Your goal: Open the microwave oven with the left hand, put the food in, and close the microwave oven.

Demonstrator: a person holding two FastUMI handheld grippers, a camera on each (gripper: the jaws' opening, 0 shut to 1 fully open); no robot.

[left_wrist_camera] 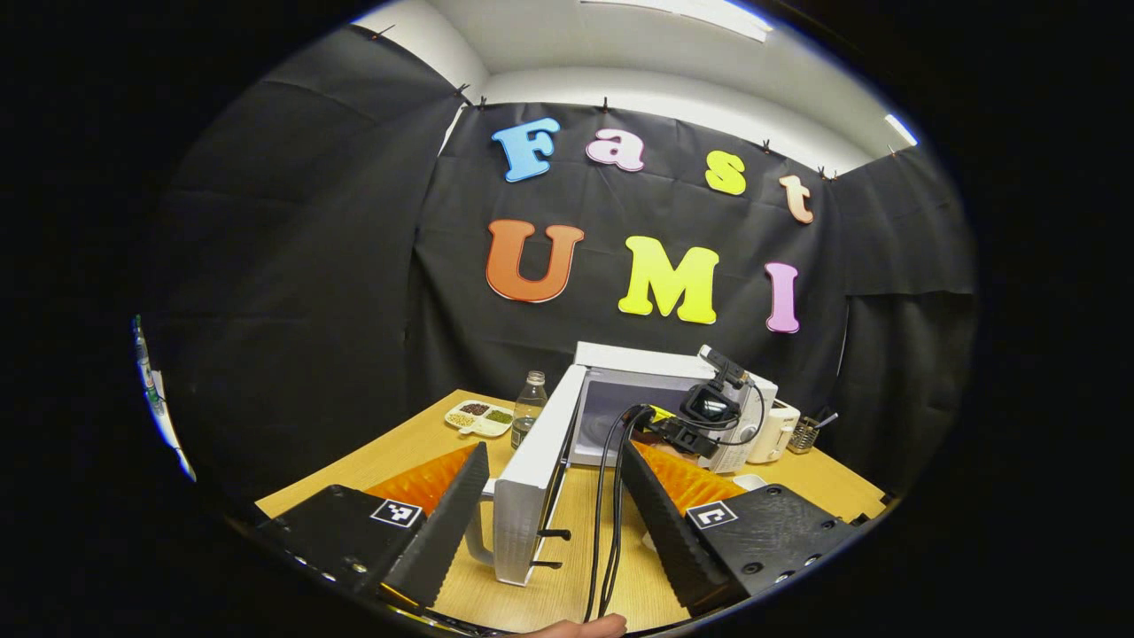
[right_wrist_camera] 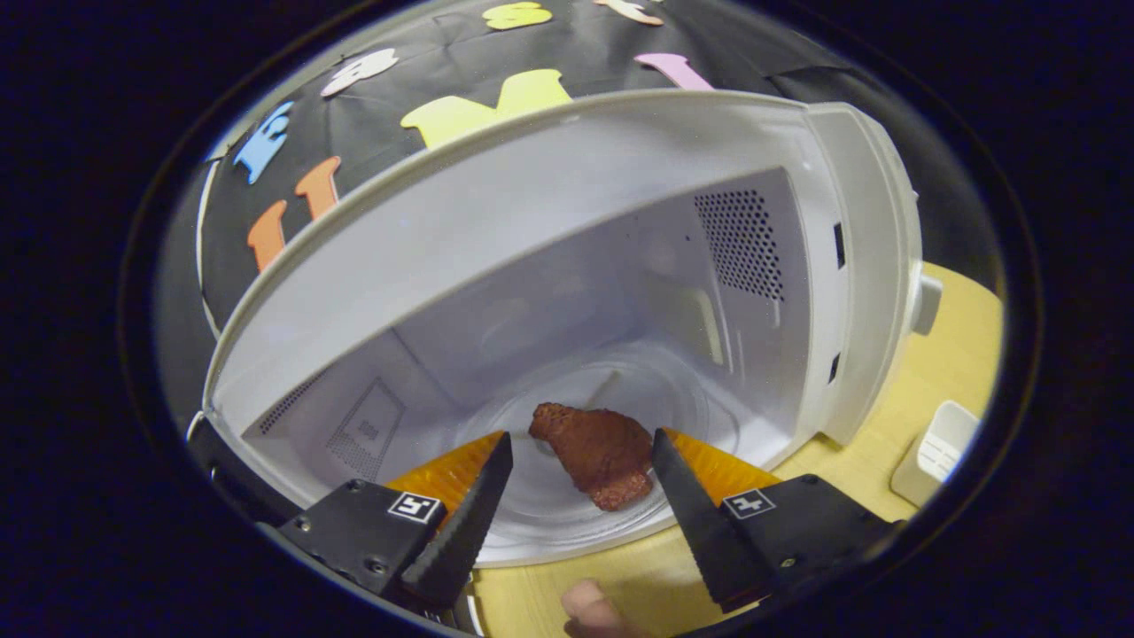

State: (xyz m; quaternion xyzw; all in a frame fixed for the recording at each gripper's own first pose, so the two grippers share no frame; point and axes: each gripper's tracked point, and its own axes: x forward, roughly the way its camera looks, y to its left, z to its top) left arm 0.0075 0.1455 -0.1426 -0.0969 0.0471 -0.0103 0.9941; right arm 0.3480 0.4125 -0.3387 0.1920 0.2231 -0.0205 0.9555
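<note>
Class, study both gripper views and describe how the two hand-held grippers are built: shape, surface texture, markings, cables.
The left gripper and right gripper match: two tapering wedge fingers with ribbed, serrated inner faces, mounted on blocky bases that each carry a square black-and-white tag. In the left gripper view, black cables trail toward the right gripper.

The left gripper view looks from farther back across the table [left_wrist_camera: 416, 443] toward the microwave [left_wrist_camera: 656, 390]; the right gripper view peers closely into that microwave's [right_wrist_camera: 567, 266] open cavity.
</note>
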